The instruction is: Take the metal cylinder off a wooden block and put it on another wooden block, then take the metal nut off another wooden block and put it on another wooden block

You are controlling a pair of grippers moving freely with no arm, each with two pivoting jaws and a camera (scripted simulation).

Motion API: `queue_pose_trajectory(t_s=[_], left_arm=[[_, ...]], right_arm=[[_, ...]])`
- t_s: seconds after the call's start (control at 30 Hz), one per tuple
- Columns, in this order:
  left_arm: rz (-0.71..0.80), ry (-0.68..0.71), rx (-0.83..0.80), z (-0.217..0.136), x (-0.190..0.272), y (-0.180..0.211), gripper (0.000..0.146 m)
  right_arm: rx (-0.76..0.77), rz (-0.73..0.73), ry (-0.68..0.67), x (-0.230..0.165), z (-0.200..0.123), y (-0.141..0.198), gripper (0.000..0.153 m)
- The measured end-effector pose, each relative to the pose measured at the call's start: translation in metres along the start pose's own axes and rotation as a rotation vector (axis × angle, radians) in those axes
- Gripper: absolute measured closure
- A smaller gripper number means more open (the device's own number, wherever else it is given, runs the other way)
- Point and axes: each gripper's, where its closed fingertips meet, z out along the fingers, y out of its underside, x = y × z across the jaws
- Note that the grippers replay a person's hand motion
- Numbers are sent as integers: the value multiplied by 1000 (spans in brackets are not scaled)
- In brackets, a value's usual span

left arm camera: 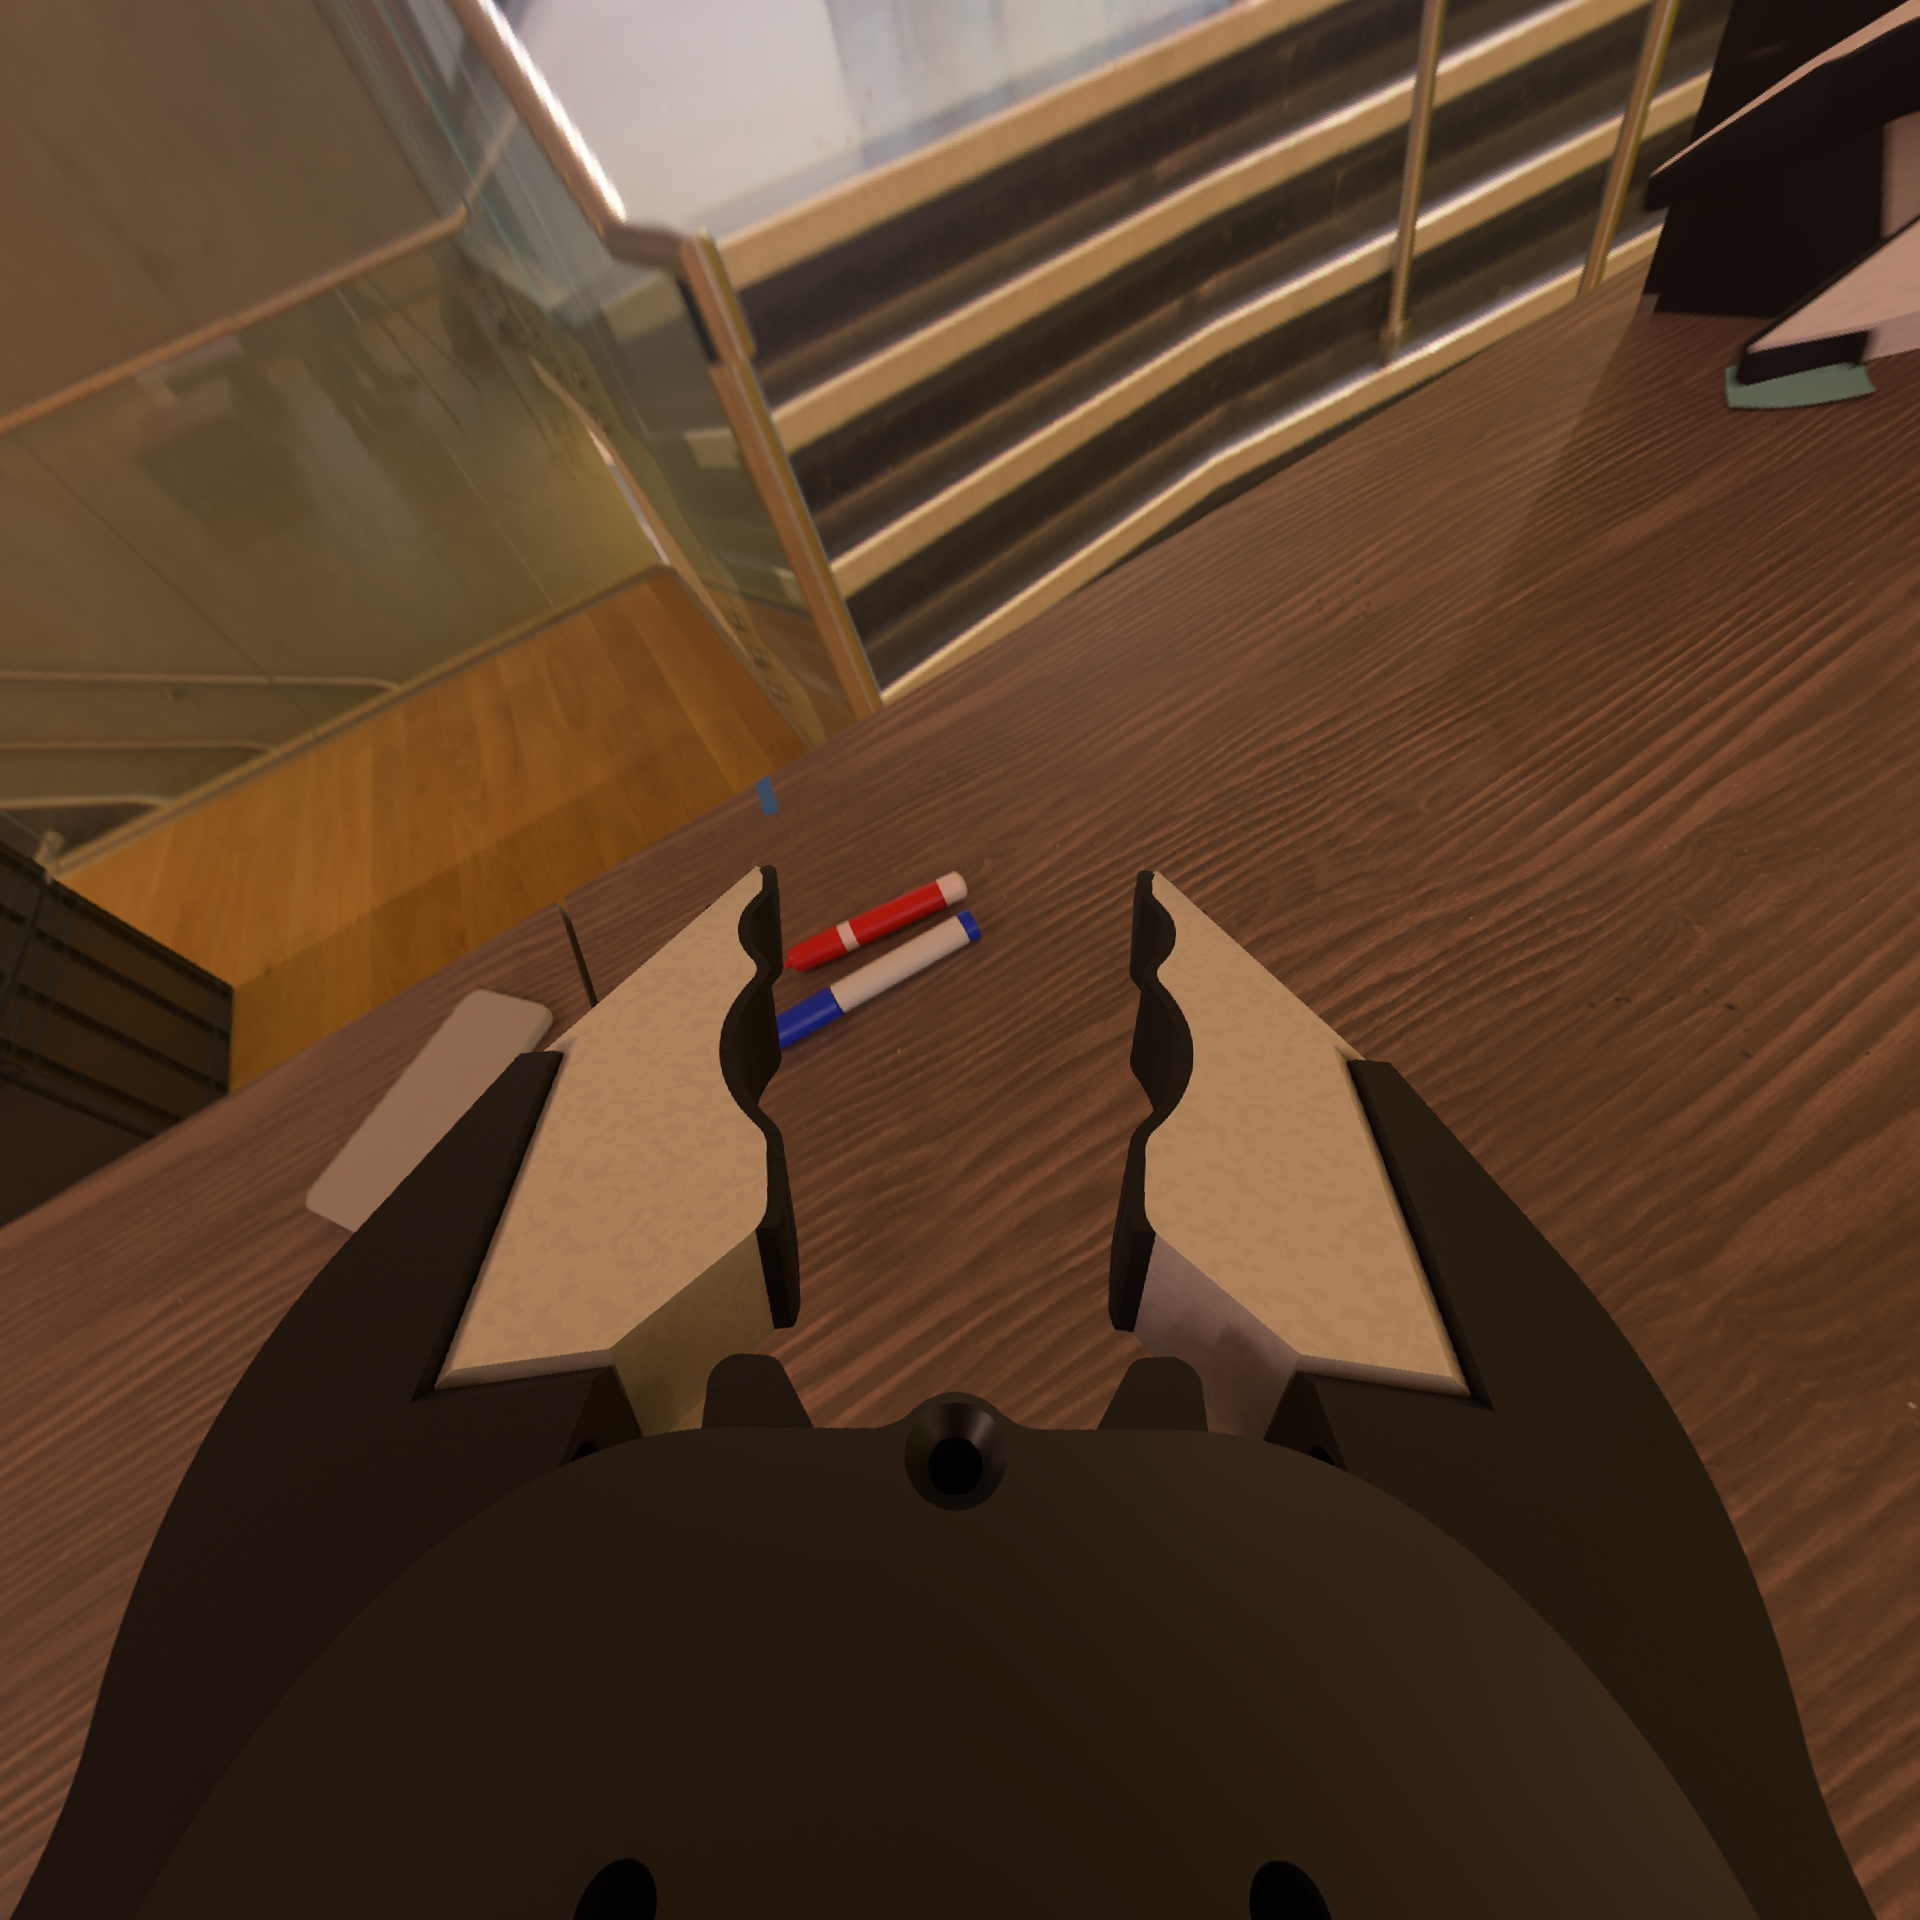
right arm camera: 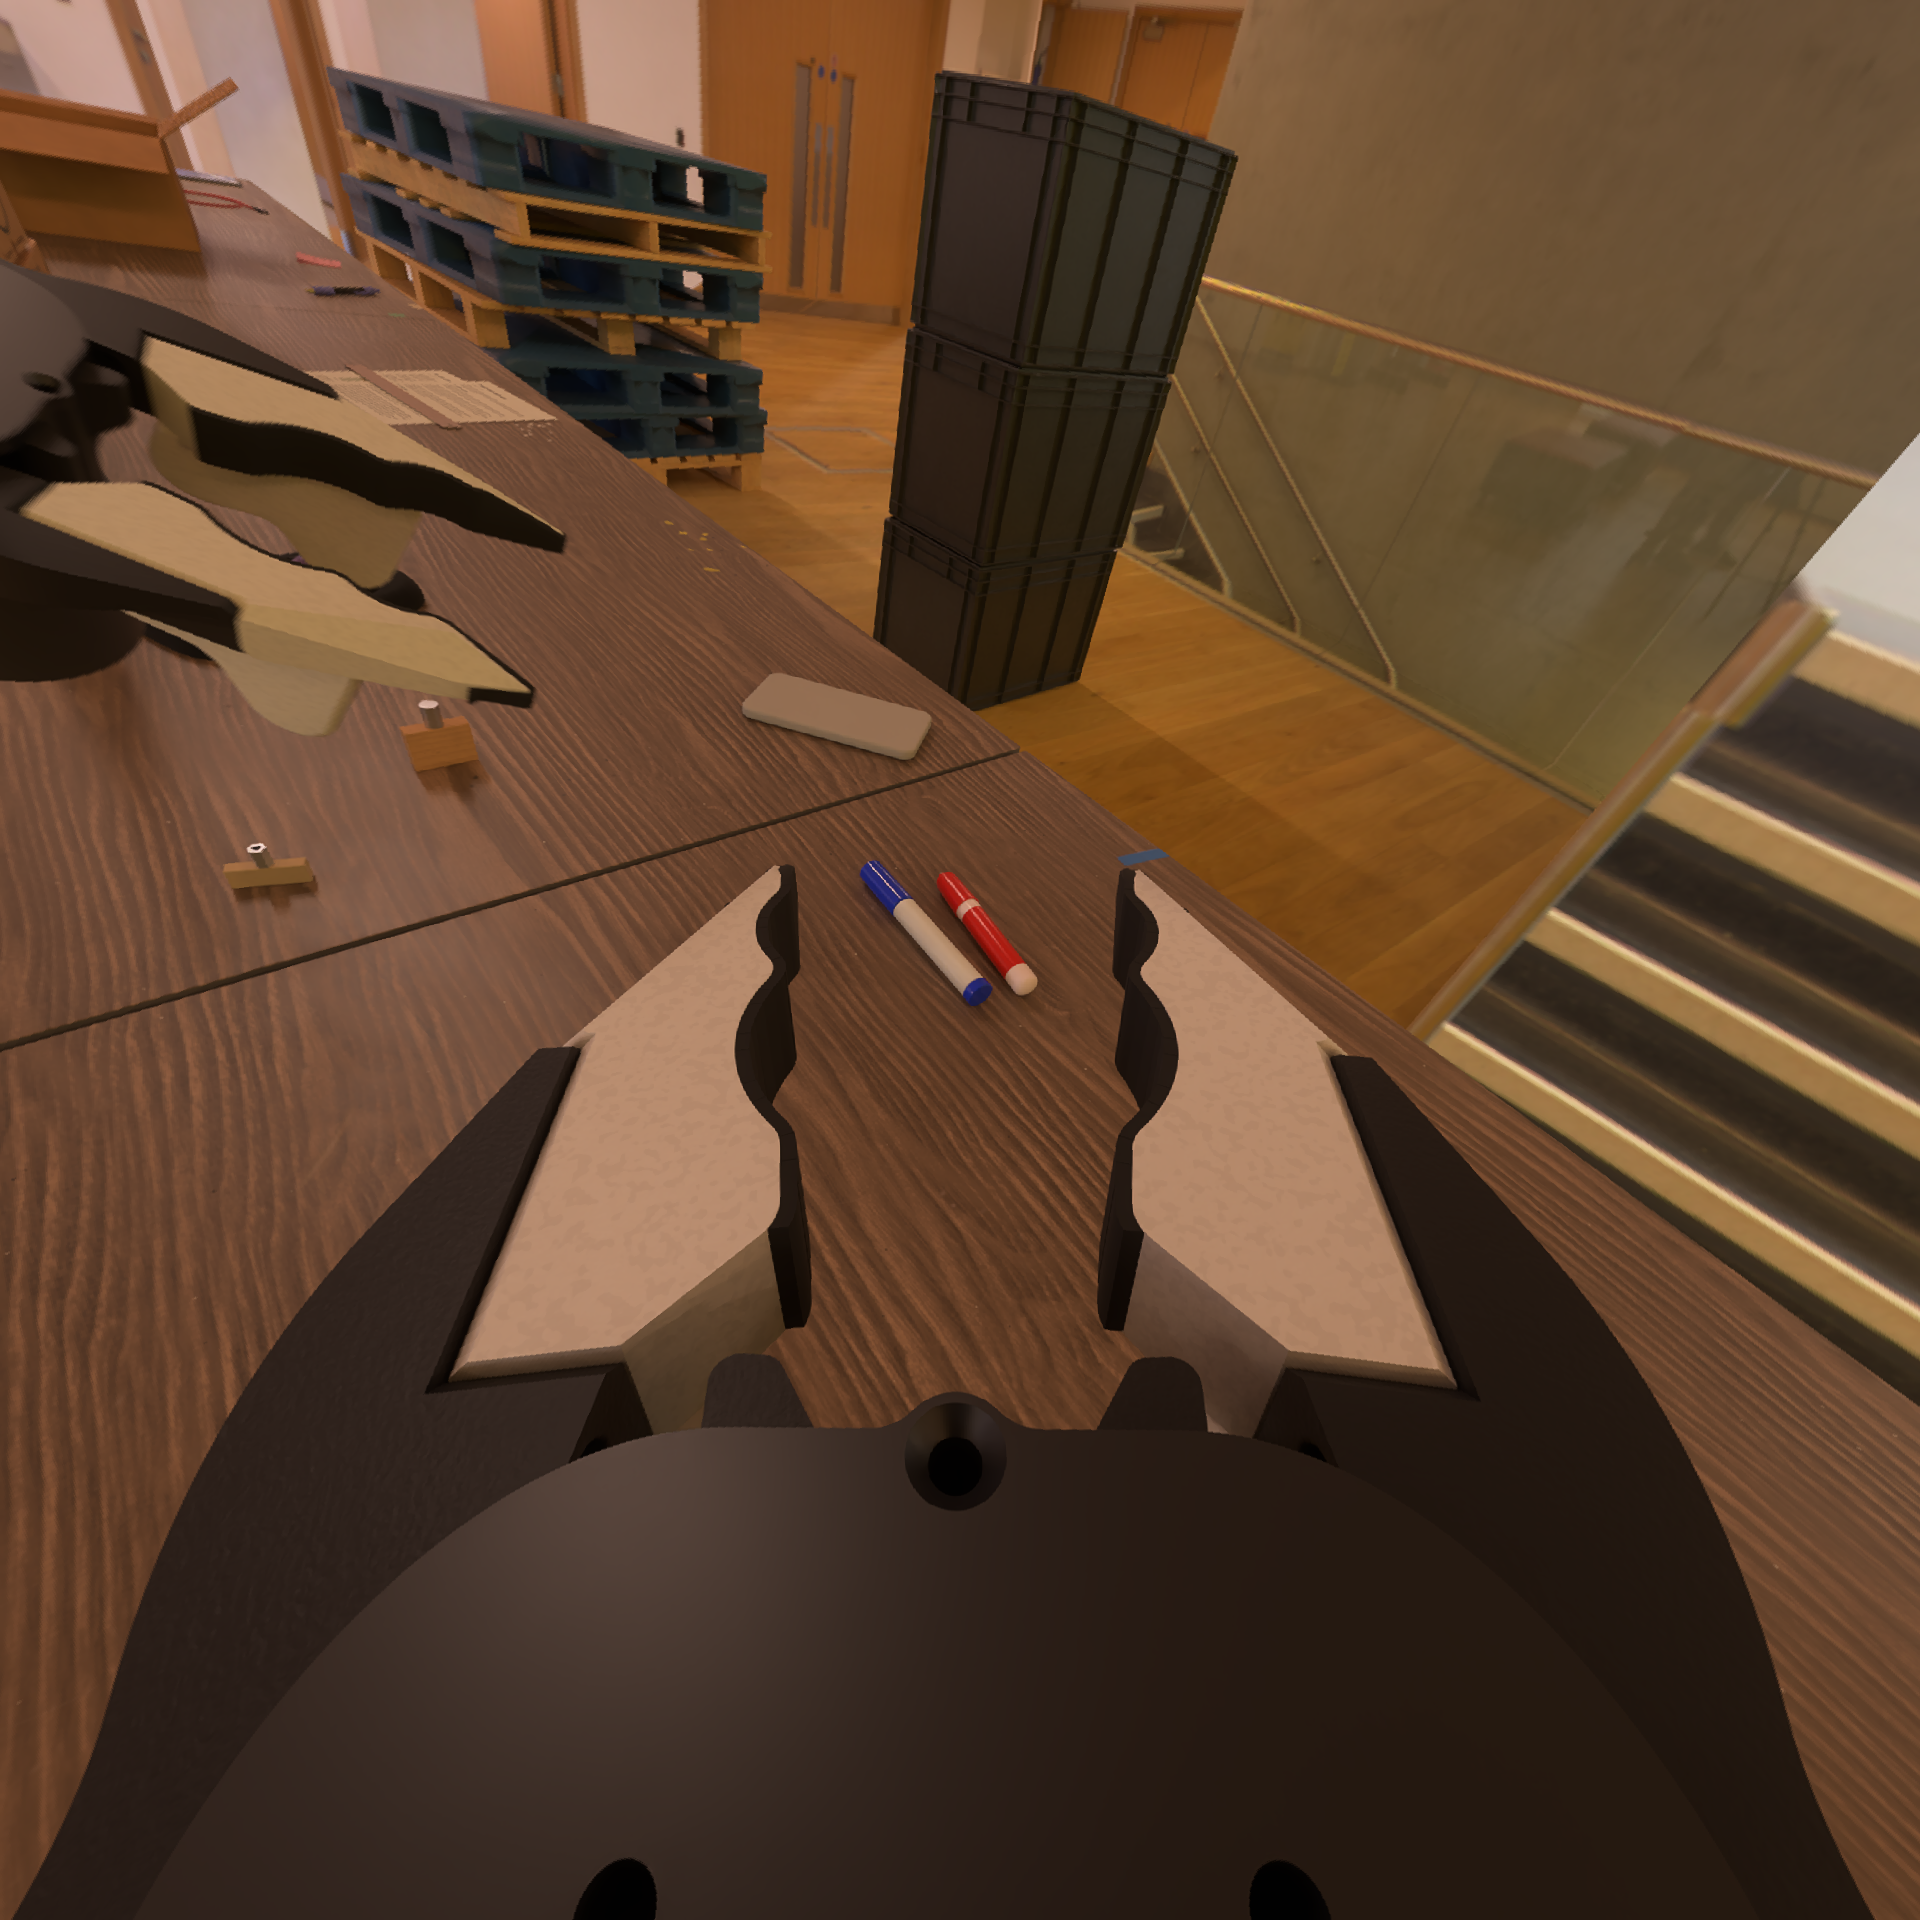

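In the right wrist view a small metal cylinder [right arm camera: 428,713] stands upright on a wooden block [right arm camera: 445,746] at the left of the brown table. A metal nut [right arm camera: 260,854] sits on a second, flatter wooden block [right arm camera: 272,875] nearer and further left. My right gripper [right arm camera: 956,875] is open and empty, low over the table, well right of both blocks. My left gripper [right arm camera: 545,618] shows at the far left, open, hovering just above and beyond the cylinder's block. In the left wrist view my left gripper [left arm camera: 956,875] is open and empty; neither block shows there.
A red marker [right arm camera: 985,933] and a blue marker [right arm camera: 925,933] lie side by side ahead of my right gripper, also in the left wrist view [left arm camera: 878,920]. A grey eraser [right arm camera: 836,715] lies near the table's far edge [right arm camera: 1299,977]. Stacked black crates [right arm camera: 1039,395], pallets and stairs stand beyond.
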Motion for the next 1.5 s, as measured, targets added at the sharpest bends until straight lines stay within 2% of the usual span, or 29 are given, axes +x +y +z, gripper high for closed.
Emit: queue_pose_trajectory(t_s=[0.2, 0.4, 0.5, 0.6, 0.73, 0.9, 0.97, 1.03, 1.17, 1.33, 1.5], left_arm=[[24, -54, -126, 18, -11, 23, 77], [27, -140, -197, -2, -27, 36, 76], [-20, -189, -244, -16, -40, 48, 74], [-43, -208, -252, -35, -50, 56, 72], [-132, -245, -265, -72, -82, 79, 71], [-267, -370, -416, -130, -148, 122, 70], [-261, -479, -505, -151, -169, 140, 70], [-253, -509, -538, -161, -176, 151, 70], [-287, -469, -544, -152, -187, 158, 75], [-259, -419, -614, -118, -201, 162, 77], [-251, -424, -777, -104, -213, 192, 86]], right_arm=[[-49, -21, -20, -4, 3, 9, 93], [-94, -49, -49, -8, 5, 17, 93], [-126, -65, -55, -6, -1, 22, 93], [-100, -40, -68, -1, -12, 21, 93], [-71, -26, 12, 24, -40, 19, 94], [57, 45, 34, 44, -70, 7, 98], [86, 49, 60, 52, -78, 4, 98], [108, 59, 75, 58, -85, 3, 98], [113, 86, 145, 77, -103, 10, 98], [148, 132, 204, 93, -123, 14, 101], [141, 132, 201, 99, -123, 19, 100]])
